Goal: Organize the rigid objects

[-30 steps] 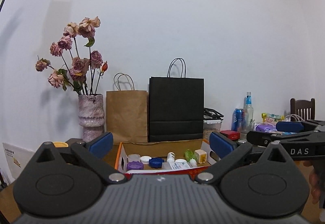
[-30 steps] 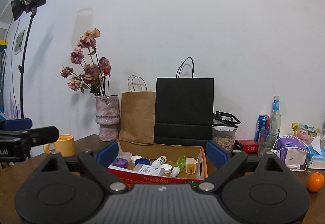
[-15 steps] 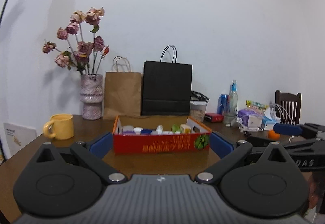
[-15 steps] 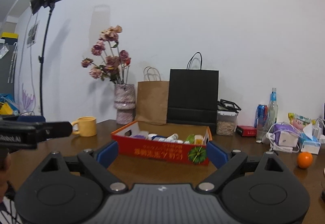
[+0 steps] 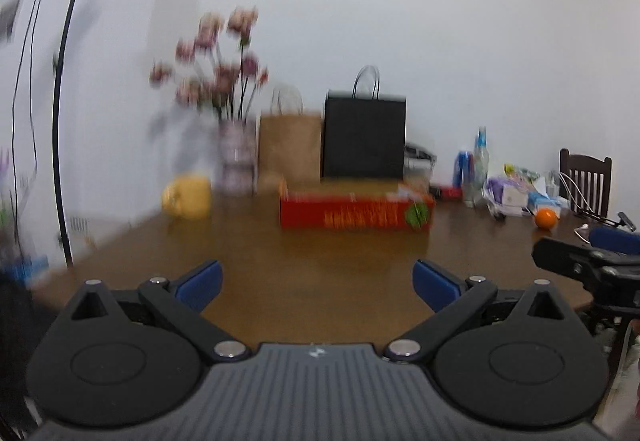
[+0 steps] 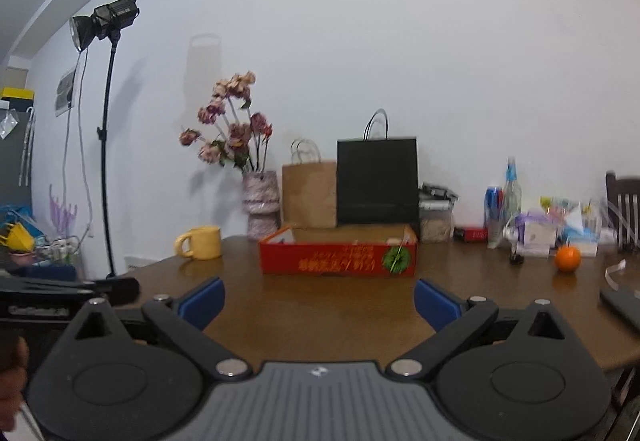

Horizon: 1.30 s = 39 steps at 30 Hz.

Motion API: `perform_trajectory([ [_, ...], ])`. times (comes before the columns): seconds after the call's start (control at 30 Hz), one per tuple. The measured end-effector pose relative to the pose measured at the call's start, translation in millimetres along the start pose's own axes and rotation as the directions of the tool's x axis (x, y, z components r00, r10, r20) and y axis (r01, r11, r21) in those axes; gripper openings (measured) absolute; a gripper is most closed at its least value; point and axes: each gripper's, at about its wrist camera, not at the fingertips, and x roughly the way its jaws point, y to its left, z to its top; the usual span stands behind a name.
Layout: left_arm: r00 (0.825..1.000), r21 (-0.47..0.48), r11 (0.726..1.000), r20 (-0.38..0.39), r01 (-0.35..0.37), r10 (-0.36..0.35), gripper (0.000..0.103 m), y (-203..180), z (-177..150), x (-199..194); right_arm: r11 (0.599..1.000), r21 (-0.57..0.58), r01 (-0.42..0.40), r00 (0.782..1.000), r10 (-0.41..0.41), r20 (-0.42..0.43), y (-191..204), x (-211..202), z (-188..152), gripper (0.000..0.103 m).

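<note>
A red cardboard box [image 5: 356, 212] [image 6: 338, 257] stands in the middle of the brown table [image 5: 320, 265] [image 6: 320, 301], far ahead of both grippers; its contents are hidden behind its front wall. My left gripper [image 5: 318, 283] is open and empty, low over the near table edge. My right gripper [image 6: 319, 301] is open and empty, also near the front edge. The right gripper shows at the right of the left wrist view [image 5: 592, 257]. The left wrist view is blurred.
A yellow mug [image 6: 202, 242], a vase of dried flowers [image 6: 260, 201], a brown bag [image 6: 309, 193] and a black bag [image 6: 376, 181] stand behind the box. Bottles [image 6: 510, 197], packets and an orange [image 6: 567, 258] lie right. A light stand [image 6: 106, 145] rises left; a chair [image 5: 586, 177] stands right.
Both grippers have drawn back and down from above the box toward the near table edge. The box now looks far away and only its front wall shows.
</note>
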Motion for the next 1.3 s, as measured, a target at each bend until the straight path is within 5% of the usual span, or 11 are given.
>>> perform_trajectory([
  [0.43, 0.998, 0.073, 0.997, 0.065, 0.013, -0.018, 0.103, -15, -2, -20, 1.000, 0.022, 0.019, 0.999, -0.018, -0.037, -2, -13, -10, 0.103],
  [1.3, 0.998, 0.065, 0.998, 0.054, 0.015, -0.019, 0.103, -15, -6, -18, 0.999, 0.020, 0.025, 0.999, -0.024, -0.047, -5, -8, -9, 0.103],
])
